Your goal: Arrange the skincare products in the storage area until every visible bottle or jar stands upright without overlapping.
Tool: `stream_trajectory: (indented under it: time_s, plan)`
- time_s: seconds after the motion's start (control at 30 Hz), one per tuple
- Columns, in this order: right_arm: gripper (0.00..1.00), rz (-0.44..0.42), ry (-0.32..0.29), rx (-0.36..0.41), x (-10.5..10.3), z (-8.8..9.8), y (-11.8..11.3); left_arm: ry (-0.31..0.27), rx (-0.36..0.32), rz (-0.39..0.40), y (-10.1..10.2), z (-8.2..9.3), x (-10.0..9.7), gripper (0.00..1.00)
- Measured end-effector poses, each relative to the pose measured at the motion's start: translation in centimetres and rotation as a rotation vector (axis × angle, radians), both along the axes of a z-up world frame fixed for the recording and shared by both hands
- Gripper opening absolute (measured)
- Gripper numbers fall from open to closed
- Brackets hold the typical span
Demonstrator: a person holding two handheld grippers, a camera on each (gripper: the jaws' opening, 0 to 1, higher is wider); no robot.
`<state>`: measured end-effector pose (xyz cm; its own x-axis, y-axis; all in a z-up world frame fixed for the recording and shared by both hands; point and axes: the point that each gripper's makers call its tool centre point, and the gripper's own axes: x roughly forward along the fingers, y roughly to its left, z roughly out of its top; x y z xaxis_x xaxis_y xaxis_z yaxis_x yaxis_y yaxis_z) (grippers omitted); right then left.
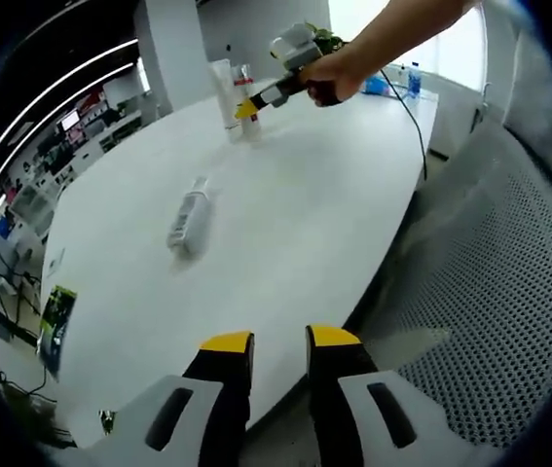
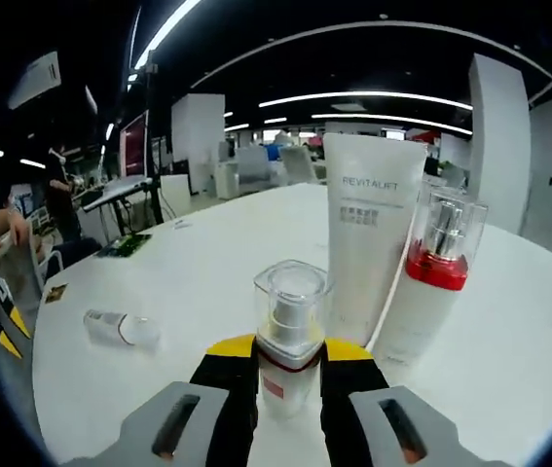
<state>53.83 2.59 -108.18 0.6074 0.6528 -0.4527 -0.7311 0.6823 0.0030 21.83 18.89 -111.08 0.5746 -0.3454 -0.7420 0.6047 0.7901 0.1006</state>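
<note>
Right fingers [image 2: 238, 375] clamp pump bottle [image 2: 288, 336], fallen bottle [image 1: 189, 218]

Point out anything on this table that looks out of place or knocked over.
One bottle lies on its side in the middle of the white table, apart from the others. The tube and red-collared bottle stand upright together, and the right claw is closed around a small pump bottle, also upright.

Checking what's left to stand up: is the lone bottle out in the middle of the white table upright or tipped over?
Tipped over. The lone bottle lies flat on its side on the white table.
</note>
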Motion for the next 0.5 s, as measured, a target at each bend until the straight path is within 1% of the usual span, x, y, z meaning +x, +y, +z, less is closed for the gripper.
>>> stream_trajectory:
  time_s: [0.13,0.2,0.33,0.5]
  plan:
    - [0.16,0.013,-0.014,0.006,-0.11,0.02,0.20,0.001,-0.001,-0.002,-0.01,0.01,-0.03,0.16]
    - [0.16,0.005,-0.009,0.023,-0.07,0.15,0.36,0.006,0.000,-0.002,0.02,-0.07,-0.09,0.16]
    - [0.17,-0.003,-0.010,0.020,0.10,0.24,0.66,-0.001,-0.001,-0.004,-0.04,0.03,-0.06,0.15]
    - [0.17,-0.008,-0.002,0.027,0.16,0.20,0.54,0.004,0.000,-0.005,-0.05,-0.10,-0.11,0.15]
